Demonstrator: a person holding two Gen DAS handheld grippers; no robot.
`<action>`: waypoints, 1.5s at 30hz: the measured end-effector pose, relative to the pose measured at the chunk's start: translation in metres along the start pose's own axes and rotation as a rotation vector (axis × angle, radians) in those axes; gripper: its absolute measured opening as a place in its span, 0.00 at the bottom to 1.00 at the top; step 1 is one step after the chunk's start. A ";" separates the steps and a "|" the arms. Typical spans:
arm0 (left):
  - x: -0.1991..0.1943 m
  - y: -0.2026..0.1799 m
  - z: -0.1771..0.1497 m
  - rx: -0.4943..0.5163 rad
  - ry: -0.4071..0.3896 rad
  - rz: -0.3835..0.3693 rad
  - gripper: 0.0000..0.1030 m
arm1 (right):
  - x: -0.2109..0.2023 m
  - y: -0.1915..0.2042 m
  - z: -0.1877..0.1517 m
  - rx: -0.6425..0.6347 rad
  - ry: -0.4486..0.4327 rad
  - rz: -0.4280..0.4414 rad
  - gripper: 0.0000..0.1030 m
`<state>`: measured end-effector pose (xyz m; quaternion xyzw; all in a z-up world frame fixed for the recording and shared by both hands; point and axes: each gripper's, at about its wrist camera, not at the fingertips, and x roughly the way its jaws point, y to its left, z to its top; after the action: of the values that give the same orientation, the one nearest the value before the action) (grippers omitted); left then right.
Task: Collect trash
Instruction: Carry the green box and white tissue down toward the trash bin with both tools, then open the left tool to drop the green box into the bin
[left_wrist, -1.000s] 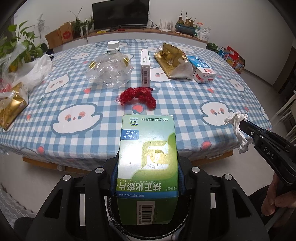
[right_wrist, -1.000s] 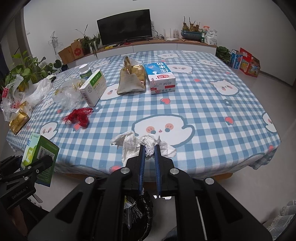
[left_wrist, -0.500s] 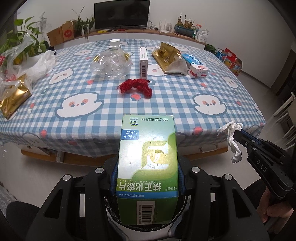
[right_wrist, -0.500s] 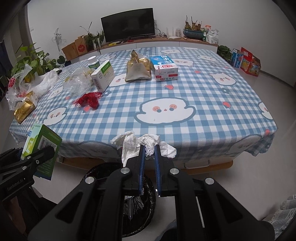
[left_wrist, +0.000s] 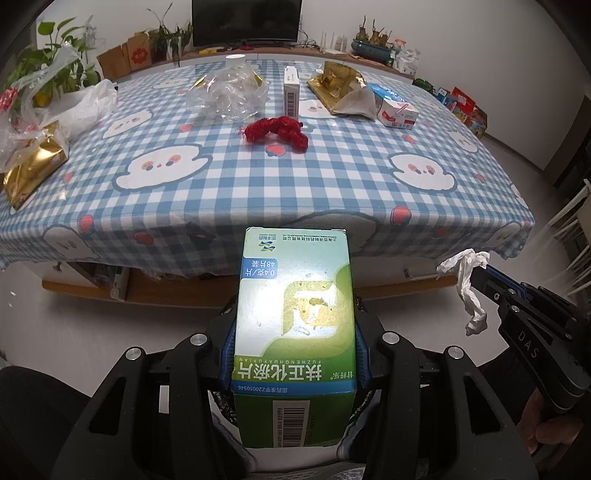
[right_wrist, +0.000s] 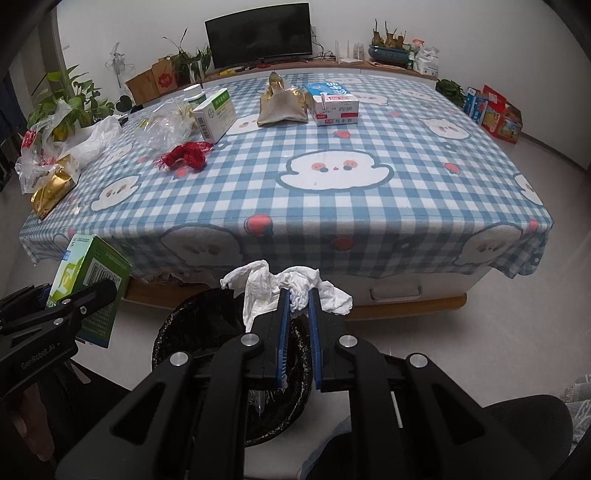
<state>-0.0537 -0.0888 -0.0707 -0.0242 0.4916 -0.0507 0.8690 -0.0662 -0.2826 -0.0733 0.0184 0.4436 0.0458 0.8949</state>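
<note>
A green-and-white medicine box (left_wrist: 295, 325) is held upright between the left gripper's fingers (left_wrist: 227, 354), barcode end nearest the camera. A crumpled white tissue (right_wrist: 284, 288) is pinched between the right gripper's fingers (right_wrist: 282, 325), above a black-lined trash bin (right_wrist: 207, 332) on the floor in front of the worktop (right_wrist: 332, 206).

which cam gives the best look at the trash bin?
Right wrist. The black-lined trash bin sits on the floor before the table, its rim and open mouth visible left of the right gripper. The left wrist view shows only slivers of liner behind the green box.
</note>
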 end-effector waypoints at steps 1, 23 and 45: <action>0.003 0.000 -0.003 0.001 0.006 0.003 0.45 | 0.001 0.001 -0.002 -0.002 0.004 -0.001 0.09; 0.073 0.004 -0.045 -0.033 0.128 0.023 0.45 | 0.054 -0.010 -0.034 0.017 0.160 -0.024 0.09; 0.135 -0.026 -0.053 0.009 0.166 0.011 0.49 | 0.081 -0.017 -0.036 0.032 0.199 -0.018 0.09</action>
<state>-0.0315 -0.1293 -0.2109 -0.0134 0.5617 -0.0498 0.8257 -0.0449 -0.2922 -0.1603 0.0242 0.5313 0.0323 0.8462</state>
